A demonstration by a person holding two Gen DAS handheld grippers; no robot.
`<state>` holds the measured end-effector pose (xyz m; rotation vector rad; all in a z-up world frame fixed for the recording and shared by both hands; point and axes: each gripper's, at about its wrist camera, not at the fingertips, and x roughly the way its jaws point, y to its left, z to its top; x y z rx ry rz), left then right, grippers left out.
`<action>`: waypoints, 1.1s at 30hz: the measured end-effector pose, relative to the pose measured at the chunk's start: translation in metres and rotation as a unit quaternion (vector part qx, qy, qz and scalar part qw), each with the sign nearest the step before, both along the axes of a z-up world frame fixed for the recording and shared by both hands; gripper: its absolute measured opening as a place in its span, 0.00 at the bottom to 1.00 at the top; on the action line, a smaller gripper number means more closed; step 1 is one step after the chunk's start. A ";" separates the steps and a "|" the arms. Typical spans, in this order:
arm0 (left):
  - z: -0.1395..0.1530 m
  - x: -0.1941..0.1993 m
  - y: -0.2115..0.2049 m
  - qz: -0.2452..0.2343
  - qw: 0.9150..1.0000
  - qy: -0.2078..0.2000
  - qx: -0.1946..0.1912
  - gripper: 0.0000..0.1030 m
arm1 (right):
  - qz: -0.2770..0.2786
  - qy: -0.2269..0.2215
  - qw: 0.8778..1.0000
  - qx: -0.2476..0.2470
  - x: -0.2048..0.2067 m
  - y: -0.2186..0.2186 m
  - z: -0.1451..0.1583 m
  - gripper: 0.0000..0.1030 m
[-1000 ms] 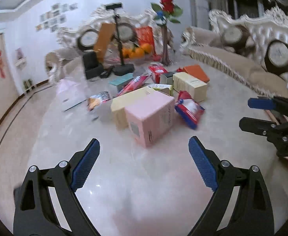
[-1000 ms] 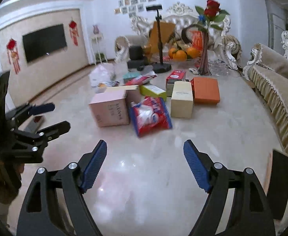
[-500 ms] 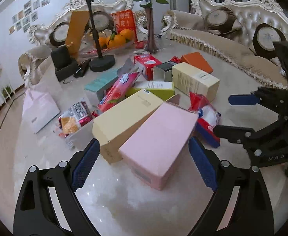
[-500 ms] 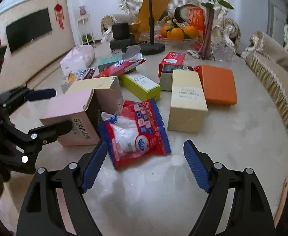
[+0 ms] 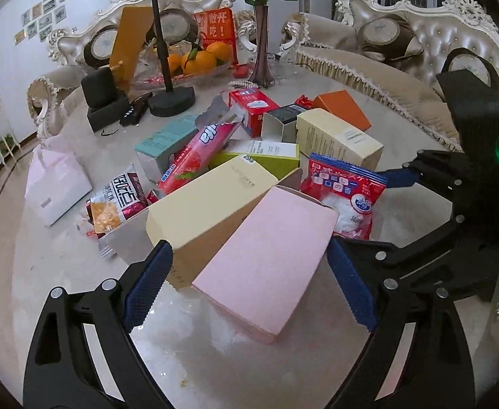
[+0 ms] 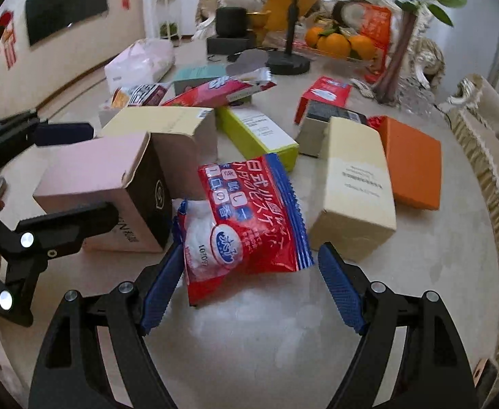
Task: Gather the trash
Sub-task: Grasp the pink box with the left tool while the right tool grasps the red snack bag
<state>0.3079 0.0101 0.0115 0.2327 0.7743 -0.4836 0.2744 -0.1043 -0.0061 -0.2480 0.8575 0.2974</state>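
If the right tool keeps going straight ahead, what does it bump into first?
Most likely the red snack bag. It lies right between the open right tool's blue fingers, already partly inside them. Depth is hard to judge, so it may touch the table first.

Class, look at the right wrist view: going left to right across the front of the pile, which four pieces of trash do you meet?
pink box → red snack bag → cream box → orange box

A home's living room. Ahead of the grippers, ornate cream sofas [image 5: 402, 51] ring a marble table [image 5: 62, 255], with a wall-mounted television [image 6: 67, 5] and framed photos [image 5: 45, 17] beyond. A fruit tray [image 5: 195, 64] and flower vase [image 5: 263, 47] stand at its far side.
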 end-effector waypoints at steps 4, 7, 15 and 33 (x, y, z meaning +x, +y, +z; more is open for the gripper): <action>0.002 -0.007 0.001 -0.006 1.000 0.010 -0.010 0.87 | 0.009 -0.004 1.000 -0.012 0.000 0.004 -0.002 0.74; 0.002 -0.014 -0.001 -0.021 1.000 0.022 -0.004 0.87 | 0.011 -0.009 1.000 -0.022 -0.003 0.004 -0.003 0.74; -0.004 -0.004 -0.009 -0.031 0.997 0.064 -0.024 0.87 | 0.008 -0.017 0.999 -0.038 0.001 0.005 -0.002 0.74; -0.019 -0.021 0.002 0.052 0.993 0.071 -0.080 0.48 | 0.007 0.027 0.998 0.055 -0.003 -0.018 0.000 0.34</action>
